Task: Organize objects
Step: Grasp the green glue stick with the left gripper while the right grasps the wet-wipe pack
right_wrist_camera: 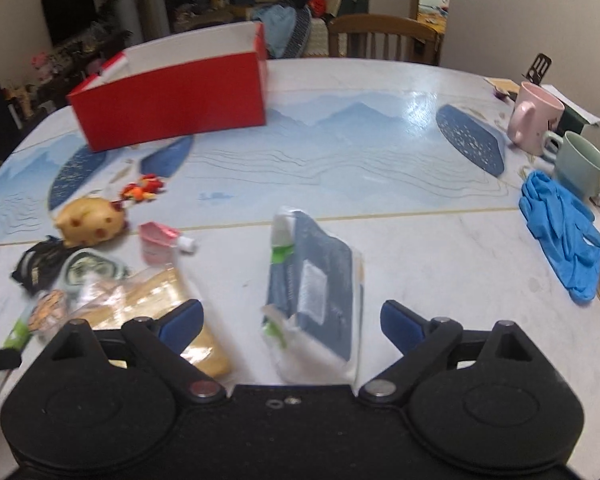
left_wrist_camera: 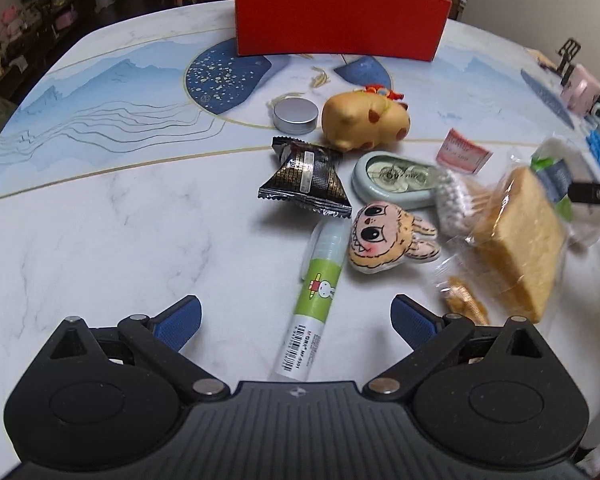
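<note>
Table (left_wrist_camera: 100, 220) bare left; glue stick (left_wrist_camera: 314, 304) between spread left fingers (left_wrist_camera: 180, 320).

One red box (right_wrist_camera: 168, 104), two mugs (right_wrist_camera: 536, 120), two bread packets (left_wrist_camera: 516, 236), one glue stick (left_wrist_camera: 312, 300).

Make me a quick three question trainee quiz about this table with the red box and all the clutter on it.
1. True or false: the left claw is shut on the glue stick.
2. Which thing lies between the right claw's open fingers? A) blue gloves B) dark blue packet C) pink mug
3. Fill in: the silver tin sits right beside the yellow ____ toy.

Key: 1 false, both claws are open and the glue stick lies untouched on the table. 2 B, the dark blue packet. 3 pig.
</note>
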